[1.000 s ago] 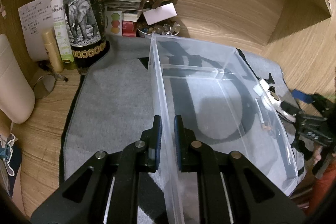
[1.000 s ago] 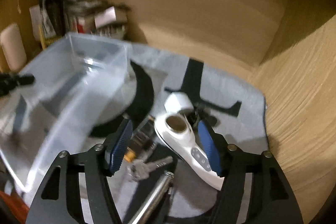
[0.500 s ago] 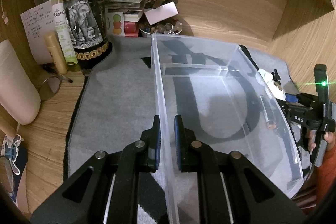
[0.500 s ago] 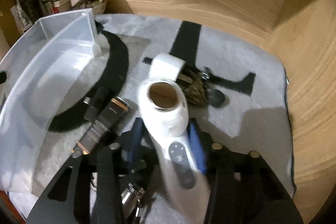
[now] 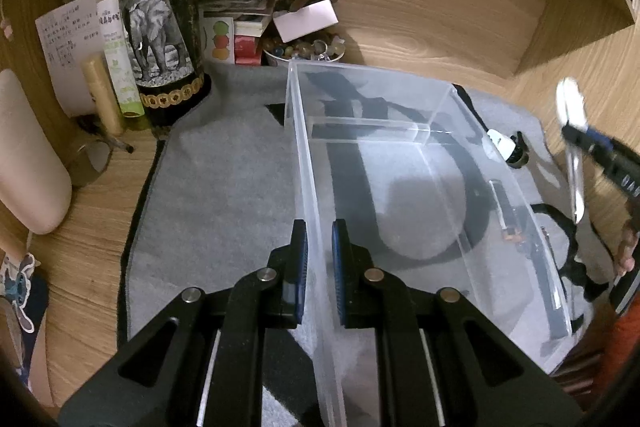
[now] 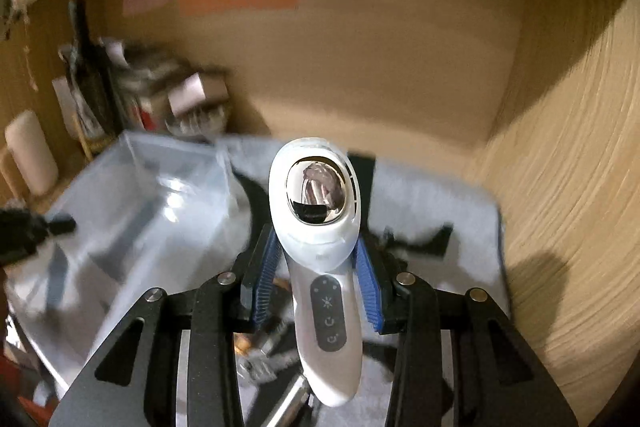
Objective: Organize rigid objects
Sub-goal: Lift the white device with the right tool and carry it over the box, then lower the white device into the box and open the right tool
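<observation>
A clear plastic bin (image 5: 298,131) stands on a grey mat (image 5: 224,187), and nothing lies inside it. My left gripper (image 5: 319,259) is shut on the bin's near left wall, one blue pad on each side. My right gripper (image 6: 316,267) is shut on a white handheld device (image 6: 316,195) with a chrome head and a dark button strip. It holds the device above the mat, to the right of the bin (image 6: 120,207). In the left wrist view the raised device (image 5: 572,131) and right gripper (image 5: 600,147) show at the right edge.
A dark bottle with an elephant label (image 5: 160,27), tubes, papers and a bowl of beads (image 5: 304,49) crowd the back left corner. A dark flashlight (image 5: 508,211) and a small white item (image 5: 502,143) lie on the mat right of the bin. Wooden walls close the back and right.
My right gripper closed on the white device and lifted it off the mat, above the keys and flashlight. The left gripper kept still on the bin wall.
</observation>
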Motion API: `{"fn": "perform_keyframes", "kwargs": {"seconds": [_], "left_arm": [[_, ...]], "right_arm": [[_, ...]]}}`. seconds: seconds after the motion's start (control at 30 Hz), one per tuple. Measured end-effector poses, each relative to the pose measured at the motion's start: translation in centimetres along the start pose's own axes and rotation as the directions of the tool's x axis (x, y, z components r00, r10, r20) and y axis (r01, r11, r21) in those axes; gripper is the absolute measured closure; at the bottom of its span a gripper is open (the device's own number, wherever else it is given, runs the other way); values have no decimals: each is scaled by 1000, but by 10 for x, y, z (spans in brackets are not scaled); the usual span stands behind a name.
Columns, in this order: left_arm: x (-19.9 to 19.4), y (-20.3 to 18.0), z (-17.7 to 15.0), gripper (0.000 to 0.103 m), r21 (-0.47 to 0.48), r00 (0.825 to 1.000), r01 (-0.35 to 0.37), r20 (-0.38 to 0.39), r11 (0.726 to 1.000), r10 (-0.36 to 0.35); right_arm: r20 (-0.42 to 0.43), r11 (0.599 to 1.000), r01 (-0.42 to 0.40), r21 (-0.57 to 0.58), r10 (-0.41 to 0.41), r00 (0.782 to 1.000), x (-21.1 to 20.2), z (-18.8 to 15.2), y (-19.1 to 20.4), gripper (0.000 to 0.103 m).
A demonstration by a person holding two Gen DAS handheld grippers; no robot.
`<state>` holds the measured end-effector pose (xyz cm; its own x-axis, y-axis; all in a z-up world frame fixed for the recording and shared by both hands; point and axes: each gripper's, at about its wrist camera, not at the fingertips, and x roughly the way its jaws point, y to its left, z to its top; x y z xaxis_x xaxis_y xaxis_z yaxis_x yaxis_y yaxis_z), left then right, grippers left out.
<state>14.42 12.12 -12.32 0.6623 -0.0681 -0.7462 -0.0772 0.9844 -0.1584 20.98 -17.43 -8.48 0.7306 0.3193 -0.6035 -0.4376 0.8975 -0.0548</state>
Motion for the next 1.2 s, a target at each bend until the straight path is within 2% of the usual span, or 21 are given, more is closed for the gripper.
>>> {"fn": "perform_keyframes", "kwargs": {"seconds": [0.23, 0.43, 0.63, 0.83, 1.0, 1.2], "left_arm": [[-4, -3, -3, 91, 32, 1000, -8, 10, 999, 8], [-4, -3, -4, 91, 34, 1000, -6, 19, 999, 6], [-5, -2, -6, 91, 45, 1000, -2, 19, 999, 1], [-5, -3, -7, 91, 54, 1000, -4, 24, 999, 2], [-5, -3, -8, 91, 56, 1000, -4, 27, 998, 2], [-5, -4, -8, 91, 56, 1000, -5, 29, 998, 3]], "right_arm": [[119, 995, -91, -39, 95, 988, -22, 38, 41, 68], [111, 975, -177, -137, 193, 975, -19, 42, 86, 68], [11, 955, -238, -175, 243, 970, 15, 33, 117, 68], [-119, 946, -260, -192, 241, 963, 44, 27, 134, 68], [-229, 940, -277, -197, 231, 946, 62, 18, 138, 69], [-285, 934, -287, -213, 222, 933, 71, 12, 142, 69]]}}
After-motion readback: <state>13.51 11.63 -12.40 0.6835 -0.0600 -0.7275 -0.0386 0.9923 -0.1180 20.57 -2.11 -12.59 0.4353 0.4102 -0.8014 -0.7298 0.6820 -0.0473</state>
